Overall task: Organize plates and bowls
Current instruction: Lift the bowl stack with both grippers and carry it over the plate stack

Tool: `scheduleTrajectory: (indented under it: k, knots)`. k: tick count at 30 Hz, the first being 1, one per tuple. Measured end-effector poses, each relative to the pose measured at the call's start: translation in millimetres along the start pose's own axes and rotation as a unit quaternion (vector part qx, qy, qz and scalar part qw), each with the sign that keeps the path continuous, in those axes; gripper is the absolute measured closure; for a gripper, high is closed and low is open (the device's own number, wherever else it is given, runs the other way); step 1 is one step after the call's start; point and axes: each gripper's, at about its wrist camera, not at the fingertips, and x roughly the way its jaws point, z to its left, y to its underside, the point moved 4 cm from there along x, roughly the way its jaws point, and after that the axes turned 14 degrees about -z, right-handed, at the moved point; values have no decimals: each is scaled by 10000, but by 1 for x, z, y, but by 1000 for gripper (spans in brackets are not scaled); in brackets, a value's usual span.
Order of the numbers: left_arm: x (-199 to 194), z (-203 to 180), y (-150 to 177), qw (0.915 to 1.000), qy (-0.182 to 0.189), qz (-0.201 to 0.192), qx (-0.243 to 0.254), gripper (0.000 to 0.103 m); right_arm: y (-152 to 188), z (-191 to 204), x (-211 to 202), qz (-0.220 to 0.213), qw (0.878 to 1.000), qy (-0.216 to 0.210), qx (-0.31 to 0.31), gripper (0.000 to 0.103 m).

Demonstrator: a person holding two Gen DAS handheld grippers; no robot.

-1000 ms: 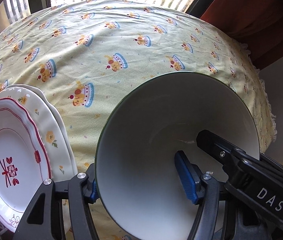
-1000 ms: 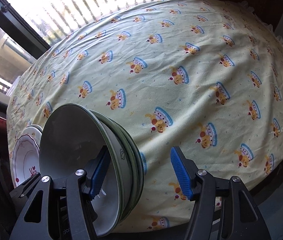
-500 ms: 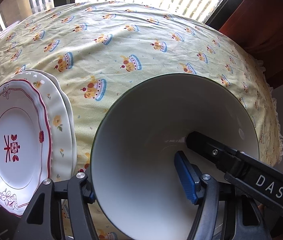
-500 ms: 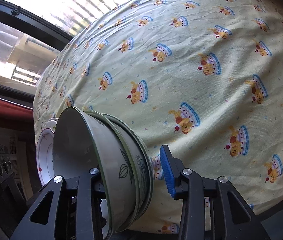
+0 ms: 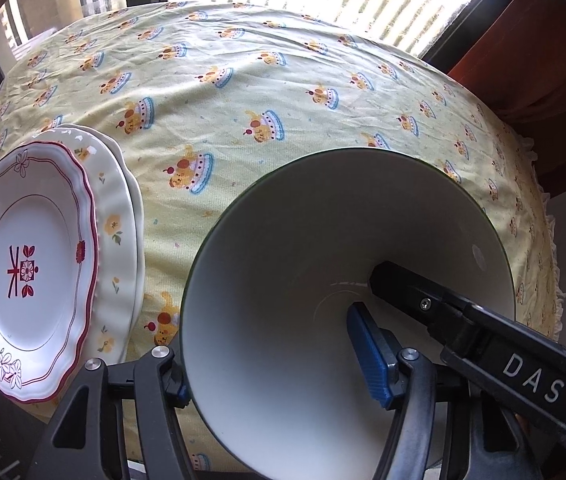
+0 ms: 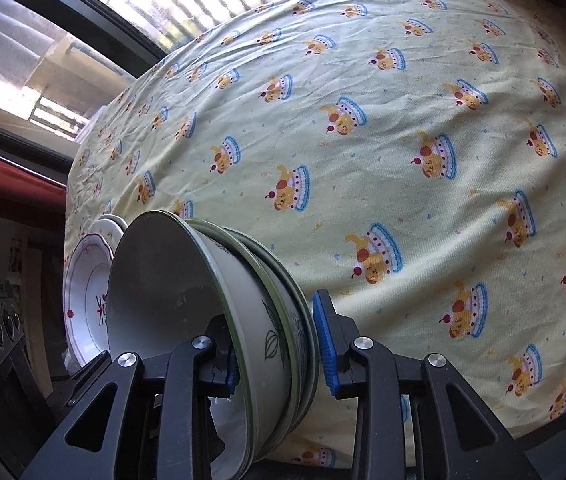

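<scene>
Our right gripper [image 6: 279,354] fingers, just closing, clamp the nested green-rimmed bowls [image 6: 203,300]; our left gripper [image 5: 271,364] fingers straddle its wall; stacked plates [image 5: 43,264] sit left.

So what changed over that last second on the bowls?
The right hand-held gripper has just been closing and now clamps the rims of the stacked bowls. The left hand-held gripper stays straddling the top bowl's wall. The plates lie unmoved on the tablecloth.
</scene>
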Motion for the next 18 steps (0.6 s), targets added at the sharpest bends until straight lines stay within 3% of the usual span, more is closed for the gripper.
scheduleTrajectory:
  k: [10, 18]
  knots:
    - [-20, -20, -17, 9999, 93, -131, -21, 39, -16, -2, -29, -217, 9997, -46, -36, 68]
    - [-38, -11, -26, 9996, 125, -259, 24, 39, -21, 11, -48, -379, 9992, -68, -63, 68]
